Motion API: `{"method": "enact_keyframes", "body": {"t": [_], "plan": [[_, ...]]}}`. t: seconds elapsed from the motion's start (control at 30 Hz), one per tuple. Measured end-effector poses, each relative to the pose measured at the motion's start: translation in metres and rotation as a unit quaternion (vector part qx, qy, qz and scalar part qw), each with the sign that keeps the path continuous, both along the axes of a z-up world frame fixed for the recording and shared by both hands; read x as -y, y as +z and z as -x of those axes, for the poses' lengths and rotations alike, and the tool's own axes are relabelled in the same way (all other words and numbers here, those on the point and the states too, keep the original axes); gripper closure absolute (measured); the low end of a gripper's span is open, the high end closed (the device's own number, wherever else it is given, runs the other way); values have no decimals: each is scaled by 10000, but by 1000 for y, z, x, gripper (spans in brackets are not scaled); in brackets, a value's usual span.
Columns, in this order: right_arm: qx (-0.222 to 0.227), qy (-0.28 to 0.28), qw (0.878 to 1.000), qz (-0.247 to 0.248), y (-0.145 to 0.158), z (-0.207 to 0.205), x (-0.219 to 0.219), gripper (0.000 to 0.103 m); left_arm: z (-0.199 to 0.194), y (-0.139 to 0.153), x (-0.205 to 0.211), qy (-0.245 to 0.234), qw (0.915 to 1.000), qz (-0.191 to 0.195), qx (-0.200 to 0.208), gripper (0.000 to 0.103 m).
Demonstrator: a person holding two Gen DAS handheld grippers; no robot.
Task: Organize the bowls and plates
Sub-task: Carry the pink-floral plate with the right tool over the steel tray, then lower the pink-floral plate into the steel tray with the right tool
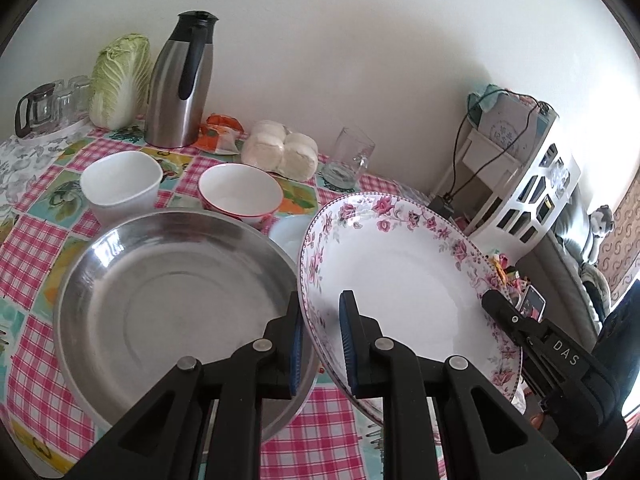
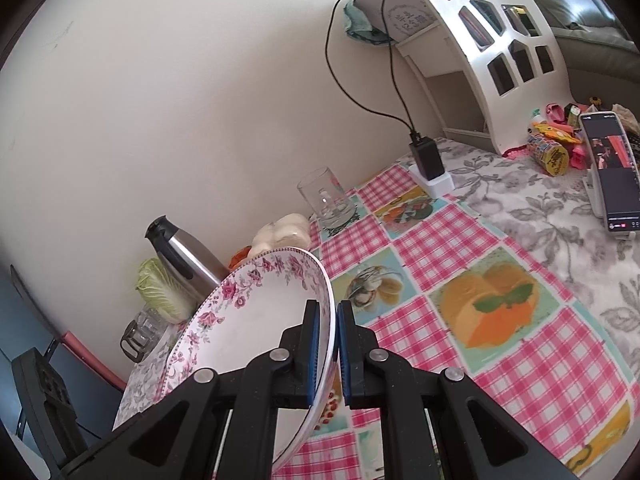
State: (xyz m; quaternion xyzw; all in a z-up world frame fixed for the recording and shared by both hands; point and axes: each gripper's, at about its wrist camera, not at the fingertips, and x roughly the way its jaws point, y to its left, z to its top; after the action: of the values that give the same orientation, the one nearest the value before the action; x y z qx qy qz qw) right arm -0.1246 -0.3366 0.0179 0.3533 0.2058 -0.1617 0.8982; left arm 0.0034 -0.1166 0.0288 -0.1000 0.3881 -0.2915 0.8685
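Holding one flowered plate [image 1: 400,276] with both grippers, tilted and raised above the checked tablecloth [image 2: 420,240]; left gripper [image 1: 322,344] clamped on the near rim, right gripper [image 2: 328,344] pinched tight on the opposite rim. Directly beside the plate, on the left, a steel basin [image 1: 176,292]; behind it a white bowl [image 1: 120,184] and a red-rimmed bowl [image 1: 240,192]. Probably the carrying step; next, likely lowering the plate flat onto its place and loosening both grips together, without knocking the basin.

Plain white wall [image 1: 360,40]; white lattice shelf [image 2: 492,40]; grey sofa [image 1: 576,240] beside it.
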Motion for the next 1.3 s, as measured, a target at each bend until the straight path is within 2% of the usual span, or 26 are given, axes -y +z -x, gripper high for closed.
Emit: {"method": "enact_keyframes", "body": {"t": [0.33, 0.83, 1.3], "plan": [[-52, 229, 9997, -3, 2, -25, -29, 93, -20, 5, -32, 197, 9997, 120, -82, 85], [-144, 664, 9975, -171, -6, -71, -84, 93, -50, -4, -96, 633, 9970, 333, -300, 85], [-290, 973, 9942, -360, -19, -104, -119, 93, -68, -20, -135, 910, 9942, 260, -508, 85]]}}
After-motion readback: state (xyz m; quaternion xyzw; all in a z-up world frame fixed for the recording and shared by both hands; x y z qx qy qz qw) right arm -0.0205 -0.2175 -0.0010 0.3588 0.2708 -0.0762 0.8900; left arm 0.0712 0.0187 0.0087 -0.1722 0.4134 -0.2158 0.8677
